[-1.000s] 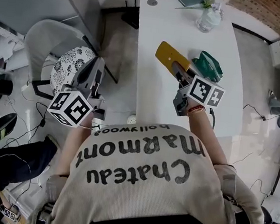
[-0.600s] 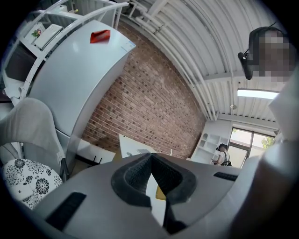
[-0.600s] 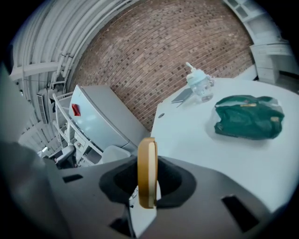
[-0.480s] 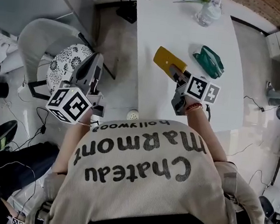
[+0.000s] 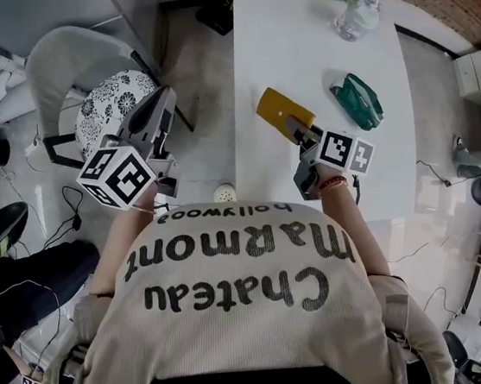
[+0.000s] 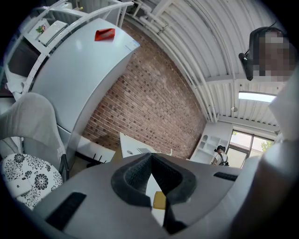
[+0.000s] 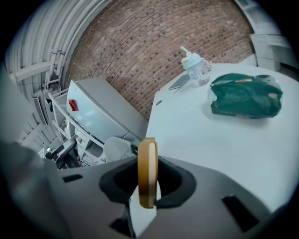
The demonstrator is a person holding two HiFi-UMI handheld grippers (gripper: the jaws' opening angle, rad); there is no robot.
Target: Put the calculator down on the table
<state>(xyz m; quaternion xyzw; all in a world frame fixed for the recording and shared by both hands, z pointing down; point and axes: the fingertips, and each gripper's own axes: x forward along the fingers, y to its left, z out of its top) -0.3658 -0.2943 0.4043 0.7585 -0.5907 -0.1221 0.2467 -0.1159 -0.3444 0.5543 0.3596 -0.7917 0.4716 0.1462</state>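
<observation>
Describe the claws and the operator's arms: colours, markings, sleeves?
The left claw and right claw have grey moulded bodies with dark textured pads. Each carries a white cube with black square markers. The person wears a beige knit sweater with dark lettering, forearms bare, and a red band on the right wrist.

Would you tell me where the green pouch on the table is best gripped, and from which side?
Probably from above, at the middle of the green pouch, jaws across its narrower width. It lies flat on the table, looks soft and puffed, with bare tabletop along both long sides.
</observation>
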